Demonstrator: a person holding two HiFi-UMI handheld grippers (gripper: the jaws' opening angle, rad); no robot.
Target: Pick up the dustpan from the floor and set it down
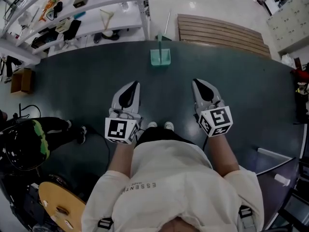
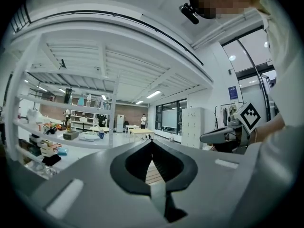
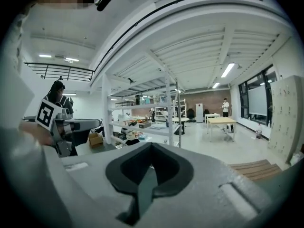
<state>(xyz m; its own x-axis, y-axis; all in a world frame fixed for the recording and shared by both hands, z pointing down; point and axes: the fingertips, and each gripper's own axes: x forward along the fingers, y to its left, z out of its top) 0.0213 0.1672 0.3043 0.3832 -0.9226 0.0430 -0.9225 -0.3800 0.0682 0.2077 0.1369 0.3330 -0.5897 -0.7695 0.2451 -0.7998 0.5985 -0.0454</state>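
Observation:
A pale green dustpan (image 1: 160, 57) with a thin upright handle stands on the dark floor mat (image 1: 87, 88), near the mat's far edge. It is straight ahead of me, between the lines of both grippers and well beyond their tips. My left gripper (image 1: 134, 84) is held level in front of my body, its jaws shut with nothing between them. My right gripper (image 1: 195, 81) is beside it, also shut and holding nothing. The dustpan shows in neither gripper view. The left gripper (image 2: 152, 142) sees the right one (image 2: 223, 136) at its side, and the right gripper (image 3: 151, 145) sees the left one (image 3: 80, 124).
A white shelving rack (image 1: 82, 13) full of small items stands beyond the mat at far left. A slatted wooden pallet (image 1: 222, 33) lies at far right. A cardboard box (image 1: 21, 79) and a person in black (image 1: 34, 134) are at left, and a round wooden object (image 1: 60, 204) is near my left side.

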